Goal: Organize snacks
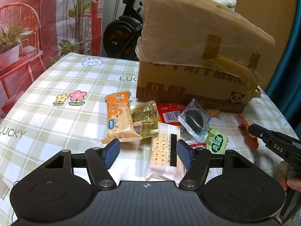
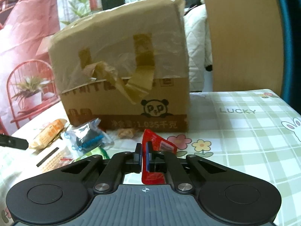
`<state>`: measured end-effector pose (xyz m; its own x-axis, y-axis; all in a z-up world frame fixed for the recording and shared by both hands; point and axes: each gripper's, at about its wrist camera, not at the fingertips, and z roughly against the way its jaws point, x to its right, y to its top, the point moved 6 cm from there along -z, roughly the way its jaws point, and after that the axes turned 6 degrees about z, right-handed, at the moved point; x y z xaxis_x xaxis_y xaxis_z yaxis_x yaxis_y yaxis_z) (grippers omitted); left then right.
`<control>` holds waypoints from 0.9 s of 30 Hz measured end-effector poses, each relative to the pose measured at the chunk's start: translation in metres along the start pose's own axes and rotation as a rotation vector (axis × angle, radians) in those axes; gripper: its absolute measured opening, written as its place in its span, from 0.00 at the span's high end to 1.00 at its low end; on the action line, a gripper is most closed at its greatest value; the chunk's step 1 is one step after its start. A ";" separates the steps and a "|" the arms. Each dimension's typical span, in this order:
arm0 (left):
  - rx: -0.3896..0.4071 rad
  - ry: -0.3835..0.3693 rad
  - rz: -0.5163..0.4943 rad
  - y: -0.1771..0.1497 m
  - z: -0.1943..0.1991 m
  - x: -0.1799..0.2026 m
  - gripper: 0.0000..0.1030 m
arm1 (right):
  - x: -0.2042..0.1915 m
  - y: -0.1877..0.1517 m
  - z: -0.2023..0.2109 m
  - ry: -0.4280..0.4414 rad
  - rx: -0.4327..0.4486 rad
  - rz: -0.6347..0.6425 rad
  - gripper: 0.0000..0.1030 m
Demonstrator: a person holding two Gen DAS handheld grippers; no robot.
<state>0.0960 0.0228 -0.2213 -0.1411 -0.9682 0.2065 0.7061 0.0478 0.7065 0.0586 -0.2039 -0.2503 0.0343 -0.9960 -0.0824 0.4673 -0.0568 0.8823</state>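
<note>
On a checked tablecloth (image 2: 244,131) near the cardboard box (image 2: 122,75), our right gripper (image 2: 144,156) angled down, clenched on a red sachet (image 2: 160,143), our left gripper (image 1: 148,150) released, poised over the cracker packet (image 1: 163,154).

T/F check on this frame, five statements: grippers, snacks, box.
1. The right gripper is clamped on a red sachet. True.
2. The left gripper grips the orange biscuit pack. False: its jaws stand open and hold nothing, with a perforated cracker pack on the table between them.
3. The cardboard box carries a panda print. True.
4. The round dark cookie in its clear wrapper sits on top of the box. False: it lies on the tablecloth in front of the box.
5. The tablecloth is plain white. False: it is green-and-white checked with flowers, rabbits and the word LUCKY.
</note>
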 end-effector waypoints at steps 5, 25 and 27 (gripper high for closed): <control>0.005 -0.011 0.030 0.003 0.000 -0.003 0.33 | 0.005 0.005 0.006 -0.010 -0.011 -0.029 0.95; 0.022 -0.041 0.084 0.001 0.003 -0.009 0.35 | 0.001 -0.009 -0.021 -0.087 -0.275 0.036 0.40; 0.022 -0.039 0.091 0.001 0.002 -0.010 0.35 | -0.002 -0.009 -0.025 -0.096 -0.277 0.052 0.39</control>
<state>0.0962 0.0334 -0.2213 -0.1048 -0.9493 0.2965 0.7020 0.1405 0.6981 0.0761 -0.2001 -0.2695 -0.0130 -0.9998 0.0158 0.6907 0.0024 0.7231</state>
